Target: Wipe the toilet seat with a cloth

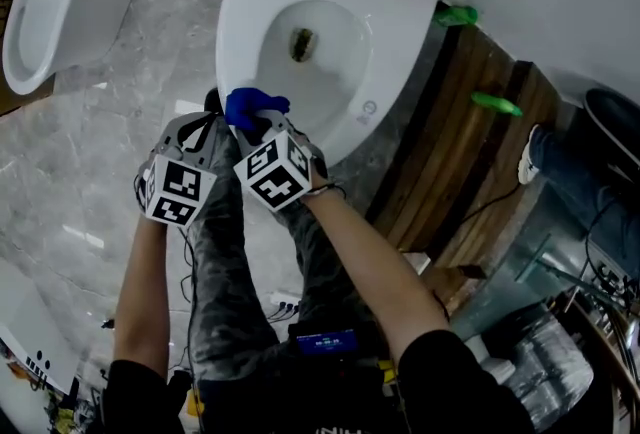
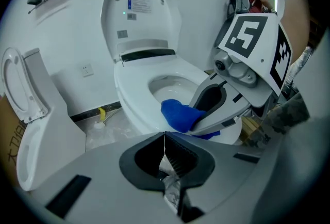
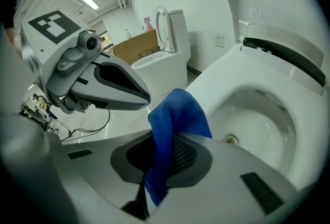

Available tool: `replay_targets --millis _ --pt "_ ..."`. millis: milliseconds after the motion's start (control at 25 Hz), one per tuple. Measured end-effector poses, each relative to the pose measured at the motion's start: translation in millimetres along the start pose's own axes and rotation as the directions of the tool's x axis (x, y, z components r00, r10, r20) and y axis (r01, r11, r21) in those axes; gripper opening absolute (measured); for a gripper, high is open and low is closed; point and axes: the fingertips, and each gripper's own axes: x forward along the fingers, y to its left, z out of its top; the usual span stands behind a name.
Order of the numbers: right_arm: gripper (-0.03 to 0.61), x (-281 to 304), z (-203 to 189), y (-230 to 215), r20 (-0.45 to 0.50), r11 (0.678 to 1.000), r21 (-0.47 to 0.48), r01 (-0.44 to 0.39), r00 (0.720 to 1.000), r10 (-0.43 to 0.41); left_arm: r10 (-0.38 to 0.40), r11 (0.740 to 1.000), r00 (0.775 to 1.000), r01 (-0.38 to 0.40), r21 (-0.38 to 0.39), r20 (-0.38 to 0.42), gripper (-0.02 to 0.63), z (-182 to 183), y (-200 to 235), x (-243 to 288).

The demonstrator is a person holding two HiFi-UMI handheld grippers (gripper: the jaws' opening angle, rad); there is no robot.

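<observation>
A white toilet stands with its lid raised, and its seat (image 1: 235, 32) rings the bowl. My right gripper (image 1: 255, 122) is shut on a blue cloth (image 1: 254, 106), which rests at the seat's near front edge. In the right gripper view the blue cloth (image 3: 172, 130) hangs pinched between the pads, beside the seat (image 3: 242, 70). My left gripper (image 1: 205, 122) hangs just left of the right one, shut with nothing in it. The left gripper view shows the cloth (image 2: 180, 116) in the other gripper, over the seat (image 2: 131, 96).
A second white toilet (image 1: 55, 2) stands at the far left on the marble floor. A wooden platform (image 1: 480, 152) with green items lies right of the toilet. Cables and a power strip (image 1: 285, 302) lie by my feet.
</observation>
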Motion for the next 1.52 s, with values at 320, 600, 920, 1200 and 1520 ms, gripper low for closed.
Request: replay_targets --millis 320,600,920,1200,1520 --pt "0.051 -29 -49 21 -0.043 0.999 -0.011 -0.036 0.998 0.036 -0.042 0.999 0.999 0.043 0.033 -0.032 0.012 -6 -47 -1" --pt "0.051 -65 -94 7 -0.05 0.994 0.108 -0.019 0.998 0.025 -0.126 0.985 0.99 0.133 0.112 -0.068 0.012 13 -92 17" --pt "0.051 -97 -126 -37 -0.026 0.962 0.266 0.058 0.998 -0.053 -0.207 0.952 0.975 0.22 0.212 -0.084 0.012 50 -131 45" --pt "0.051 -114 -129 -91 0.003 0.913 0.387 0.131 0.99 -0.143 -0.262 0.916 0.96 0.281 0.286 -0.102 0.012 84 -148 74" --pt "0.049 -125 -113 -153 0.024 0.882 0.435 0.182 0.977 -0.213 -0.301 0.89 0.948 0.318 0.326 -0.101 0.012 129 -147 108"
